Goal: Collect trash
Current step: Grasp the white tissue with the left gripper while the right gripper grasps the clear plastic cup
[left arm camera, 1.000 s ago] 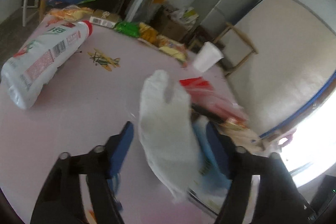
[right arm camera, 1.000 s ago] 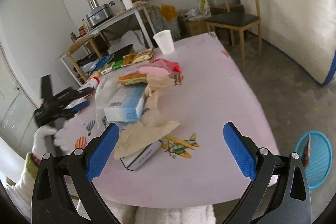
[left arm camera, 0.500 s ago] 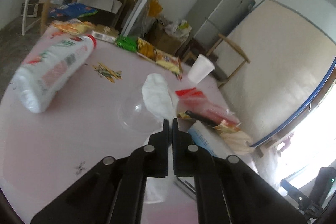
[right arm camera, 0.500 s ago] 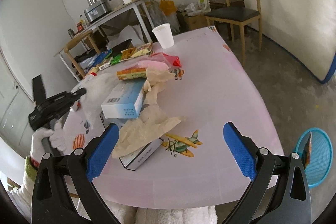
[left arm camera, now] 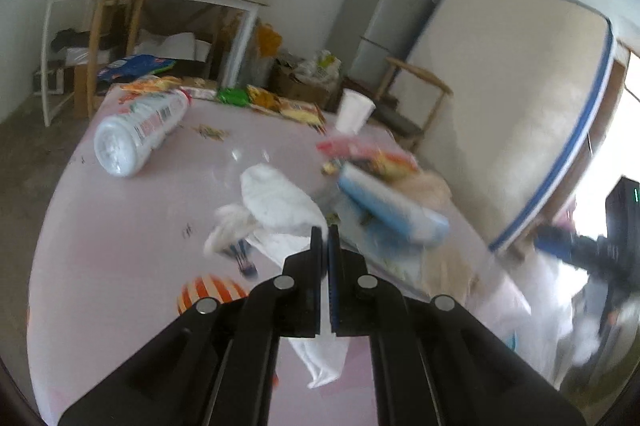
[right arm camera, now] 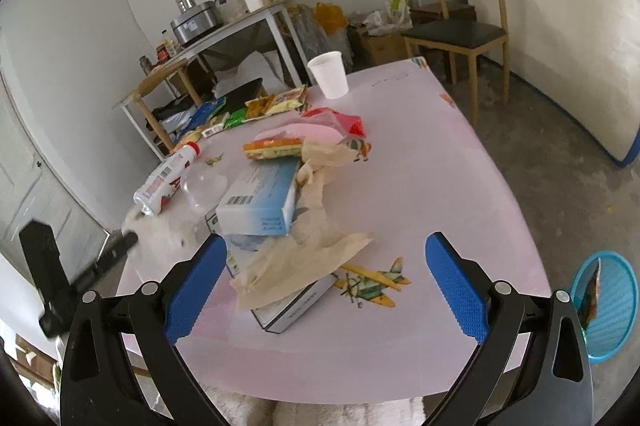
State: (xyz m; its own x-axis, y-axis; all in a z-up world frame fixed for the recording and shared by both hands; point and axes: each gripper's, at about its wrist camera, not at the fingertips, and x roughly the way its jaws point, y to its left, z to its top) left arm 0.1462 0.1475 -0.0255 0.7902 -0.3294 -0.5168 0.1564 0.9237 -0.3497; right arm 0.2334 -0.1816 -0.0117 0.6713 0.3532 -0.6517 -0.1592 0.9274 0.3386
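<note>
The left gripper (left arm camera: 325, 246) has its fingers pinched on a crumpled white tissue (left arm camera: 280, 200) above the glossy pink worktop (left arm camera: 120, 226). The right gripper (right arm camera: 324, 282) hangs with fingers spread wide and empty over two stacked cardboard boxes (right arm camera: 260, 198) draped with wrinkled beige paper (right arm camera: 296, 262).

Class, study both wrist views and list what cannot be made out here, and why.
- Left wrist view: the white plastic bag pinched in the left claw is motion-blurred; the black claw covers its middle.
- Left wrist view: the blue box's print is smeared.
- Right wrist view: the blue bin is cut off by the edge and claw arm; its contents are unclear.
</note>
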